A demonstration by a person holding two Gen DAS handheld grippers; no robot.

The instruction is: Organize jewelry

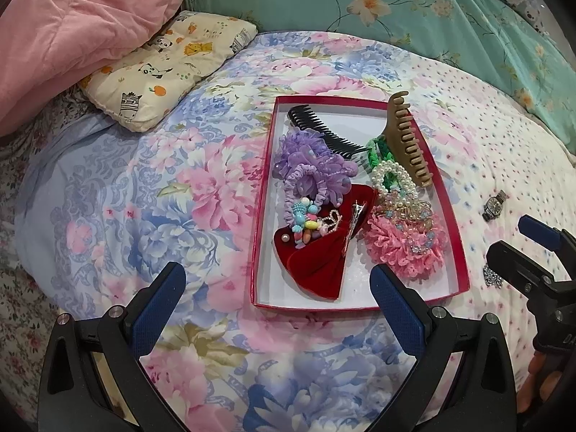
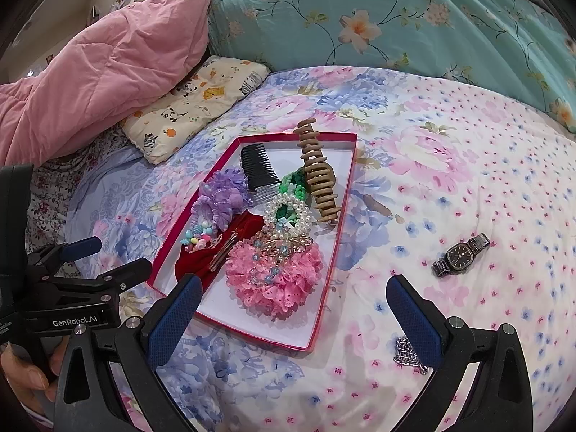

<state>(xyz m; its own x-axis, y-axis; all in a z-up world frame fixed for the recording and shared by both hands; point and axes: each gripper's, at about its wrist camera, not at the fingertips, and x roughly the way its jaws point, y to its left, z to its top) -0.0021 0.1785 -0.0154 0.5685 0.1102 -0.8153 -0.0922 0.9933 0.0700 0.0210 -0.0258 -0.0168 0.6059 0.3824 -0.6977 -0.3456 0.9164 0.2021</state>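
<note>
Sorting the jewelry is near its end, judging by how full the red tray (image 2: pixel 348 165) is: it lies on the flowered bedspread (image 1: pixel 126 198) and holds, from left to right, a purple scrunchie (image 1: pixel 316 165), a black comb (image 1: pixel 324 131), a red velvet bow (image 1: pixel 316 262), a pearl bracelet (image 1: pixel 392 176), a pink scrunchie (image 1: pixel 406 248) and a brown hair claw (image 1: pixel 406 136) that leans over the right rim.

The left gripper (image 1: pixel 277 298) hangs just before the near edge of the tray, its jaws wide apart and holding nothing.

The right gripper (image 2: pixel 291 309) is also wide apart and empty, above the bedspread to the right of the tray. Two things are not yet in the tray: a silver chain (image 2: pixel 405 351), which lies on the cloth just beside the right finger, and a dark wristwatch (image 2: pixel 459 253), farther away to the right.

The chain is probably next. It is thin and sinks into the soft cover, so the fingers should come straight down over the thickest heap of links and close slowly, without catching the fabric. The left gripper can steady the tray.
</note>
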